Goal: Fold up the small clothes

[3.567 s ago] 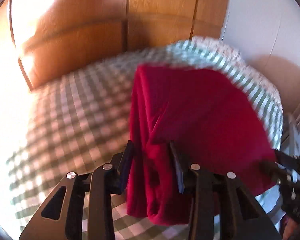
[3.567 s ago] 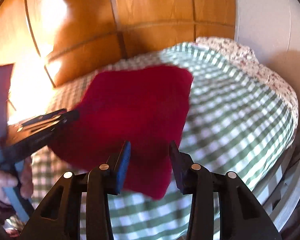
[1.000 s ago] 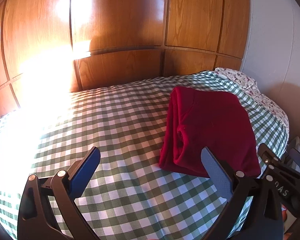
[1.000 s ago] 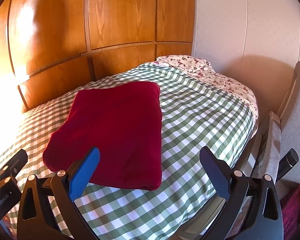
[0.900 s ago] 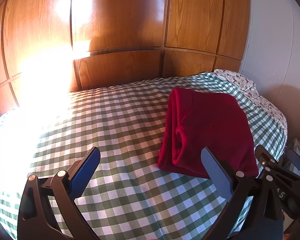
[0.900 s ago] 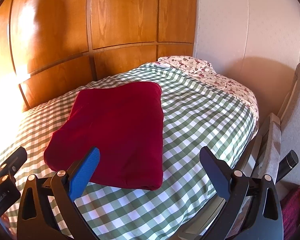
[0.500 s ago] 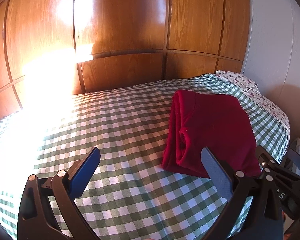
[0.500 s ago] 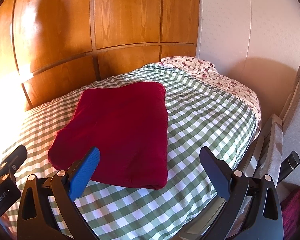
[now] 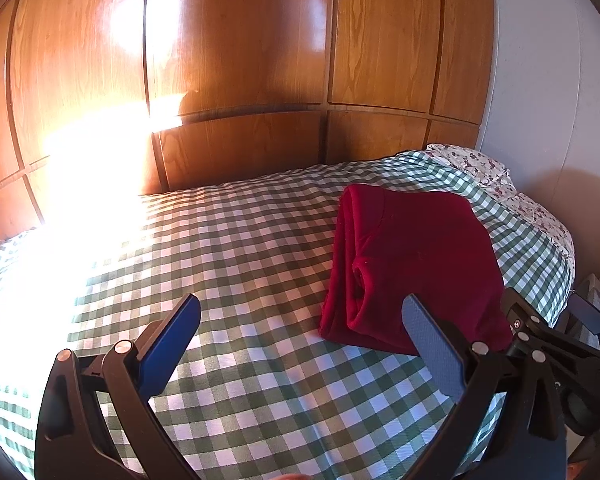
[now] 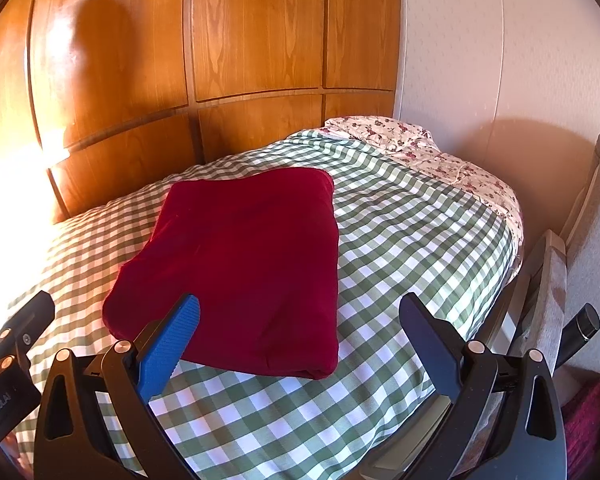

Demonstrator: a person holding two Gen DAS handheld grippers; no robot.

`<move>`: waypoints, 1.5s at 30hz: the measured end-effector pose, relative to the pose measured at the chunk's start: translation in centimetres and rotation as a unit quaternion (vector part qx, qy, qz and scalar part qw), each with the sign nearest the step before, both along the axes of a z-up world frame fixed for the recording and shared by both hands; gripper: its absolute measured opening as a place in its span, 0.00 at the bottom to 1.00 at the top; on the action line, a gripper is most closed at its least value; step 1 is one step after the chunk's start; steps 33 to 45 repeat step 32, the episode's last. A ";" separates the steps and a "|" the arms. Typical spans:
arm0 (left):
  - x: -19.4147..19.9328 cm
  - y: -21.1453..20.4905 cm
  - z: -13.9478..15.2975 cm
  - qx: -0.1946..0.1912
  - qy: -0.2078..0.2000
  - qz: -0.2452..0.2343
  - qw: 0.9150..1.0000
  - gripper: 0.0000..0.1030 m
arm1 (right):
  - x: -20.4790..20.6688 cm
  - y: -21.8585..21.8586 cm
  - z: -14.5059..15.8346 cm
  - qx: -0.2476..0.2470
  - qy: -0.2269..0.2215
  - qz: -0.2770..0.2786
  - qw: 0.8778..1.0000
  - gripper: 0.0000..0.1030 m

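Note:
A dark red garment [image 9: 412,264] lies folded into a thick rectangle on the green checked bedspread [image 9: 240,264]; it also shows in the right wrist view [image 10: 252,264]. My left gripper [image 9: 300,320] is open and empty, held back above the bed's near side, left of the garment. My right gripper [image 10: 300,320] is open and empty, held back over the garment's near edge. The right gripper's body shows at the left view's right edge [image 9: 560,344], and the left gripper's body at the right view's left edge [image 10: 12,344].
Wooden wall panels [image 9: 236,60] stand behind the bed. A floral pillow [image 10: 400,140] lies at the head by a pale wall. A grey chair [image 10: 556,280] stands at the bed's right side. Strong sunlight glares on the bedspread's left part [image 9: 40,248].
Both grippers were shut on the red garment, holding it up; they have let go, opened wide and drawn back. The garment now lies folded on the bed. Over the last second, only slight camera drift.

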State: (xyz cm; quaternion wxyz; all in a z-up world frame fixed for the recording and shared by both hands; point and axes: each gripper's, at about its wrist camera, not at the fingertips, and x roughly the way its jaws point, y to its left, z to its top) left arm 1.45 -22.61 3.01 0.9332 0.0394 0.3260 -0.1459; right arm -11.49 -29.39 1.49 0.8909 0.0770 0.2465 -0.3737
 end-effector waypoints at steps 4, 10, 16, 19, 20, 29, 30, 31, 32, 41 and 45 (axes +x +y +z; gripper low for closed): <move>-0.1 0.0 0.2 -0.001 -0.002 0.002 1.000 0.98 | 0.0 0.1 0.0 0.000 0.000 -0.002 1.000 0.96; -0.1 0.1 0.2 -0.007 0.002 0.003 1.000 0.98 | 0.1 0.1 0.0 0.001 0.002 0.001 1.000 0.96; -0.2 0.1 0.2 -0.008 0.005 0.001 1.000 0.98 | 0.2 0.1 -0.2 0.002 0.004 0.004 1.000 0.96; -0.2 0.0 0.0 -0.004 0.004 0.003 1.000 0.97 | 0.2 0.2 -0.2 0.003 0.005 0.003 1.000 0.96; -0.2 0.0 0.0 -0.003 0.006 0.004 1.000 0.97 | 0.2 0.2 -0.2 0.003 0.006 0.004 1.000 0.96; 0.4 -0.2 -0.9 -0.001 0.025 0.003 1.000 0.97 | 0.1 -0.2 -0.2 0.006 -0.003 0.006 1.000 0.96; 0.4 -0.2 -1.0 -0.001 0.028 0.003 1.000 0.97 | 0.2 -0.3 -0.3 0.006 -0.003 0.006 1.000 0.96; 0.4 -0.2 -1.1 0.000 0.028 0.004 1.000 0.98 | 0.2 -0.4 -0.3 0.006 -0.002 0.006 1.000 0.96; 0.5 -0.2 -1.1 0.000 0.028 0.004 1.000 0.98 | 0.2 -0.5 -0.3 0.007 -0.001 0.007 1.000 0.96; 0.5 -0.2 -1.1 0.000 0.028 0.004 1.000 0.98 | 0.2 -0.5 -0.3 0.007 -0.001 0.007 1.000 0.96; 0.5 -0.2 -1.1 0.000 0.028 0.004 1.000 0.98 | 0.2 -0.5 -0.3 0.007 -0.001 0.007 1.000 0.96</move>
